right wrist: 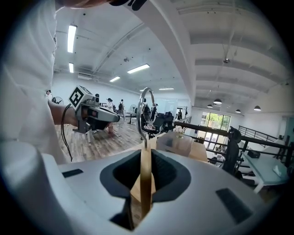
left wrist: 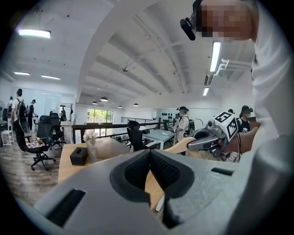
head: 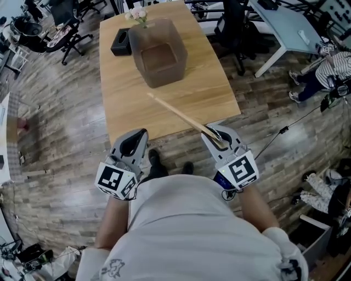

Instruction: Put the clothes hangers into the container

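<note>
Hanger (head: 176, 113) of pale wood, with a metal hook (right wrist: 147, 110), is clamped in the right gripper (head: 215, 137). The jaws are closed on the wood right by the hook, which stands up above them in the right gripper view. From the gripper the hanger's long arm slants toward the container (head: 164, 77), and its far end stops short of the container, well apart from it. Whether that arm rests on the table (head: 123, 104) or hangs just above it cannot be told. The container is a brownish see-through bin that stands upright with its top open, toward the far end of the table. The right gripper is on the near side of the container and a little to its right, at the table's near edge. The left gripper (head: 137, 140) is also on the near side of the container, slightly to its left. Its jaws are pressed together and grip nothing. A black tissue box (head: 121, 42) sits just beside the container on its left. A small bunch of flowers (head: 137, 15) stands just behind the container's far left corner. Farther beyond the container and off to its right are office chairs (head: 233, 30) and a pale desk (head: 288, 24) on a wood floor (head: 60, 142).
</note>
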A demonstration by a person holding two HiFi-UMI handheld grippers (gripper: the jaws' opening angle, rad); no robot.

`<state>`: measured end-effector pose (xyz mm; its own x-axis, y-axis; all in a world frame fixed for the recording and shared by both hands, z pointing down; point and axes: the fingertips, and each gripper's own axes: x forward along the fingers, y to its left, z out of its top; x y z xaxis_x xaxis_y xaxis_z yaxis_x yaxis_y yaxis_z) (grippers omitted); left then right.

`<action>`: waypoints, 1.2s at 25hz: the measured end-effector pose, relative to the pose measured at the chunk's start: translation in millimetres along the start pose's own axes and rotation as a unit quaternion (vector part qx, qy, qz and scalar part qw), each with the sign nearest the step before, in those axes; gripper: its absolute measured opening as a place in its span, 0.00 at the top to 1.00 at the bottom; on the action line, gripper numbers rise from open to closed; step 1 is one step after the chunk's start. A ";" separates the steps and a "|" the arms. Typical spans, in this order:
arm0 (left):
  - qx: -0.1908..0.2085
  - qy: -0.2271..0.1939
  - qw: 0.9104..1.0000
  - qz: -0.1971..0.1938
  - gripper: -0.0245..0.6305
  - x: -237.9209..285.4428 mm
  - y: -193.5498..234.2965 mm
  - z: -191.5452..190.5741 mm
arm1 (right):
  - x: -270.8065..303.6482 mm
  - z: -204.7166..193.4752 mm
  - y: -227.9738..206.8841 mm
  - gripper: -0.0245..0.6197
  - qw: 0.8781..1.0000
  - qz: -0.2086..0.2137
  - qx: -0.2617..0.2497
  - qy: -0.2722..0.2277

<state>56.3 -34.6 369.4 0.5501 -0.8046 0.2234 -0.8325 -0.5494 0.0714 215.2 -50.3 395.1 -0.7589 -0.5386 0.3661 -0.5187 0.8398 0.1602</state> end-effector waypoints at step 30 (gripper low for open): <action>-0.001 -0.050 0.996 -0.071 0.95 -38.2 208.2 19.4 | 177.4 106.4 6.7 0.87 0.993 -0.107 -0.028 0.030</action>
<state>-136.8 -122.6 356.9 0.6656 -0.7377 0.1130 -0.7463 -0.6584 0.0978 35.2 -147.4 363.6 -0.6078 -0.7012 0.3727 -0.6412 0.7103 0.2906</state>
